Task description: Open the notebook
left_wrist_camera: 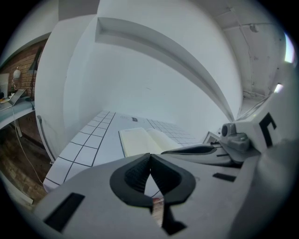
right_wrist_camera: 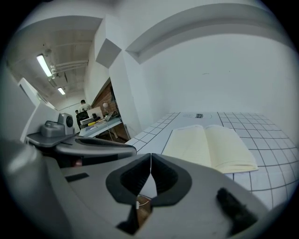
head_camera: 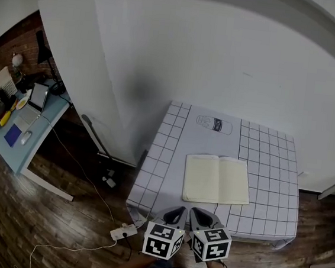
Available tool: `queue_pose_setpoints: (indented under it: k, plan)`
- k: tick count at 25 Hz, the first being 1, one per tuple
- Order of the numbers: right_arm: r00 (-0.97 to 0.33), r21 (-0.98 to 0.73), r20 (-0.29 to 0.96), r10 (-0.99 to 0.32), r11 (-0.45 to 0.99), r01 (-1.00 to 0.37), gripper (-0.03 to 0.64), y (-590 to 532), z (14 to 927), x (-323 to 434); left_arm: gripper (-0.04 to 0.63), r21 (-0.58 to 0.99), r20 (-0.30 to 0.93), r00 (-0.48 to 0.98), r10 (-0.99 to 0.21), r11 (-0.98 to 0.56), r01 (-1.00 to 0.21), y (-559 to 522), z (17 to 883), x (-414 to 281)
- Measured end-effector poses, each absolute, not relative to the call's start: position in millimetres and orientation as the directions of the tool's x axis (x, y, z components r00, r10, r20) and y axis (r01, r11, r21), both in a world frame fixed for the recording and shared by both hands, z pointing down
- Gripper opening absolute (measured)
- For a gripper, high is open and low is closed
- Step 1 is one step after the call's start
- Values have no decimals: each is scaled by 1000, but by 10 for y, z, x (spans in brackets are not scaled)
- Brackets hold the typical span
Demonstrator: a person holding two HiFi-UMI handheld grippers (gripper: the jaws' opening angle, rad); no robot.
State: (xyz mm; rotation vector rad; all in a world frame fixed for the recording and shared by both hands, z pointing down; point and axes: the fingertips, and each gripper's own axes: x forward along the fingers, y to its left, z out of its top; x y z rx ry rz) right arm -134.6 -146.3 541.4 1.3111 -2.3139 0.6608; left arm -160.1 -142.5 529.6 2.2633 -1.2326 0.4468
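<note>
Two cream pages lie flat: notebook sits open mid-frame on the gridded table, so the task looks done. Left gripper and right gripper, bottom centre, are both pressed together, empty, off the near edge. Back straight out, don't brush the pages.

It looks like an office or lab room: a desk with a laptop, white partition walls, a grid-marked table, wooden floor
</note>
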Motion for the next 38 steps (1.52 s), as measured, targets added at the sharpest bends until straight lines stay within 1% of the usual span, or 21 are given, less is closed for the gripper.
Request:
queue_pose_setpoints:
  k: [14,23,38]
  plan:
    - [-481,-190,501,-720,451,-872,12,-1145,5160,-726,11,241,505,506,-699,-449,-860,-1103,5076,-1021]
    - [-485,-177,478,-732,460,-870,12,-859,5069,-387,11,239,490,501,-713,-443,-864,-780,4997,-690]
    - [-524,-184,450,-723,500,-847,12,-624,5013,-312,11,209,510,474,-718,-431,-878,-475,4994,-560]
